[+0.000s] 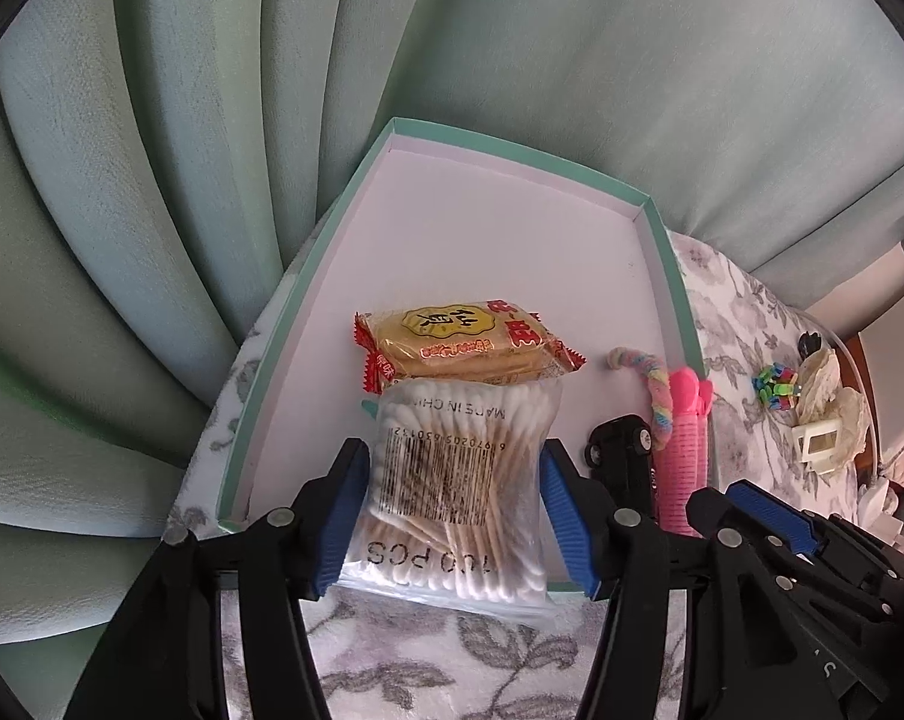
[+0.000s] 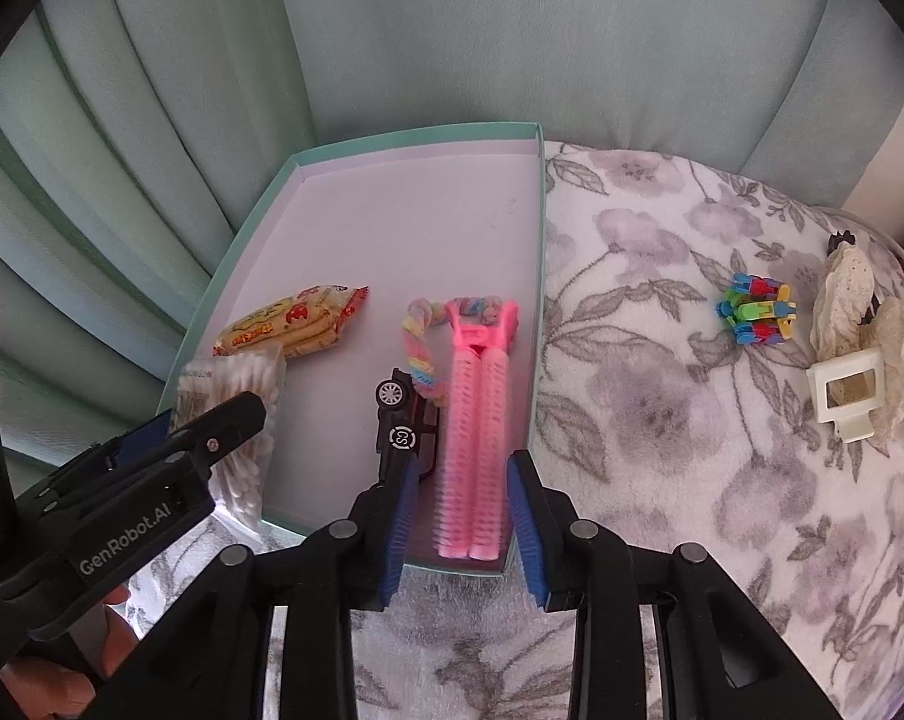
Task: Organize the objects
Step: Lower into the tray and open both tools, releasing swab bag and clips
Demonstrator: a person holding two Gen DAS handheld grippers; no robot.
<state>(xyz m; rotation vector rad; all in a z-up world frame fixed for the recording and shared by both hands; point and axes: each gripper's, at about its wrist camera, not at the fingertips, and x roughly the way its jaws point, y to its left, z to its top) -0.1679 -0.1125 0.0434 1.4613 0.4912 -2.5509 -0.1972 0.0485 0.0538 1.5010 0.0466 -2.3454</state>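
left gripper [image 1: 452, 498] pinches the clear plastic bag of cotton swabs [image 1: 452, 474] over the teal shallow cardboard box [image 1: 671, 276] at 6 o'clock, right gripper [image 2: 461, 516] spread around the pink ribbed hair roller [image 2: 473, 450]; slick film may slip

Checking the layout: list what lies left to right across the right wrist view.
Cotton swab bag → snack packet → toy car → pink hair rollers → colourful block toy → white clip.

Floral blanket [image 2: 662, 420] (grey-white) carries teal tray [image 2: 539, 276], block toy [image 2: 755, 312], white clip [image 2: 845, 393].
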